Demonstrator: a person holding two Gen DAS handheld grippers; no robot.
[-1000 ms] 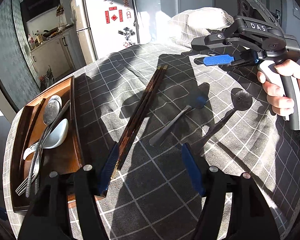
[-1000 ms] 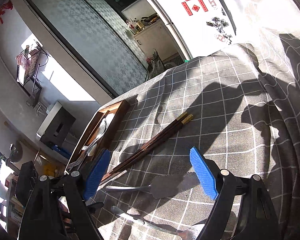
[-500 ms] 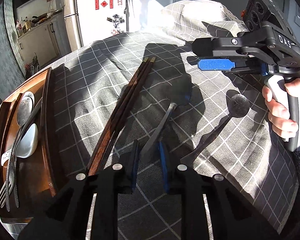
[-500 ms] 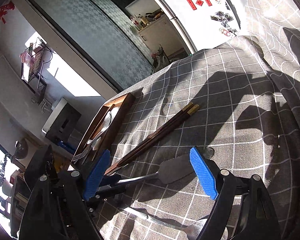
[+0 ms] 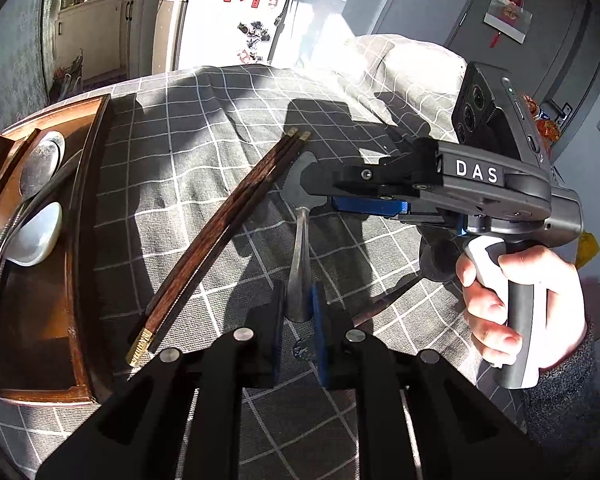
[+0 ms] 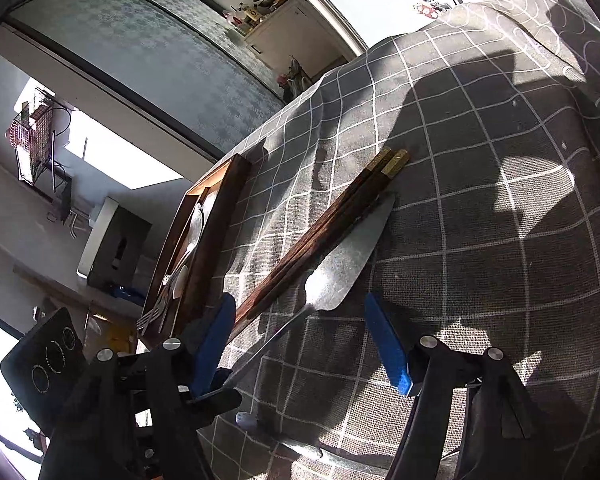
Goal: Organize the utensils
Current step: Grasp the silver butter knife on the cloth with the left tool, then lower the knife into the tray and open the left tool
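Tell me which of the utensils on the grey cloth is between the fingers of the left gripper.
The metal server with the flat blade: the left gripper is closing on its handle. The brown chopsticks lie free beside it, outside the fingers.

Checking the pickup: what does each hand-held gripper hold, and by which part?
Left hand-held gripper clamps the cake server by its handle end. Right hand-held gripper is closing around the blade, not touching.

Both wrist views look down closely, sharing the chopsticks (image 5: 220,236).
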